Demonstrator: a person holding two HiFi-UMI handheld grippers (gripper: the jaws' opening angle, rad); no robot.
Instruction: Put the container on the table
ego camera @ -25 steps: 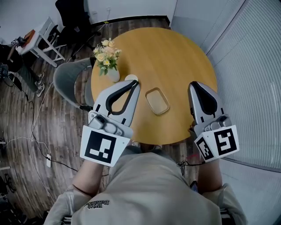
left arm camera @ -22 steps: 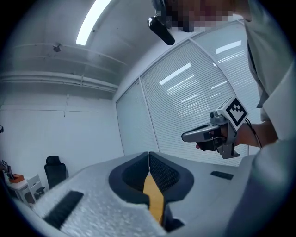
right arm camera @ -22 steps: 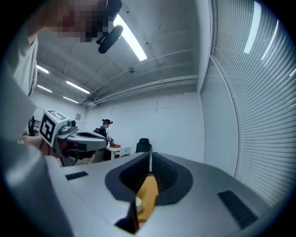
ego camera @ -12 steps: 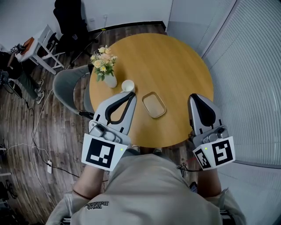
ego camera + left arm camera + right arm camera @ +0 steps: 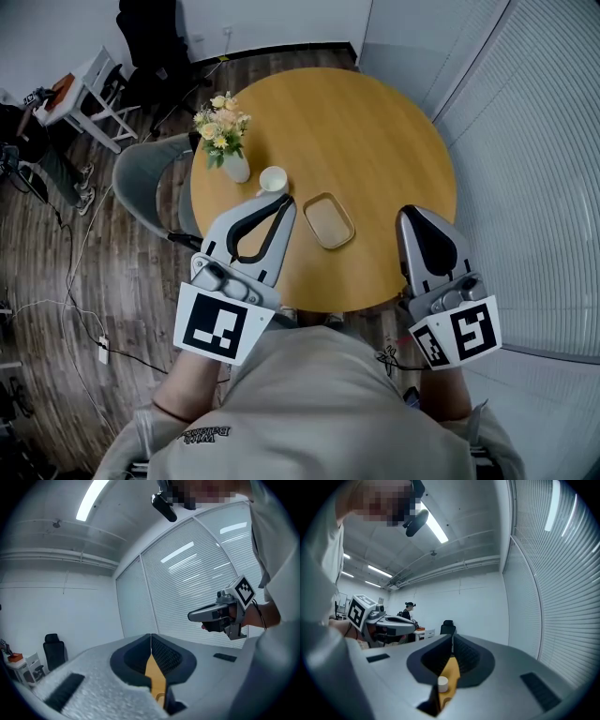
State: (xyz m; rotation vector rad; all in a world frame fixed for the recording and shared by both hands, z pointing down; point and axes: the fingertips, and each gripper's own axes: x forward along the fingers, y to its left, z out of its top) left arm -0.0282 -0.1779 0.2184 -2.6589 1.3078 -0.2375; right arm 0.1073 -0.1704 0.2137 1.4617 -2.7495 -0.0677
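Tan and shallow, the container [image 5: 329, 221] already sits on the round table [image 5: 394, 141], its long axis slanting between our 2 grippers. Our left gripper [image 5: 284, 201] hangs just beside it, nearer than our right gripper [image 5: 412, 214]; both pairs of fingers are pressed together, empty.

A container [image 5: 329, 221] lies on the round table [image 5: 375, 131] (cup [image 5: 273, 180] nearby).

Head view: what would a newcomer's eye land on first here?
Two grey tongs with black-and-white marker cubes stand out, the left tongs and right tongs, both shut and empty, over the near edge of a round wooden table. On it sit a shallow container, a white cup and a vase of flowers.
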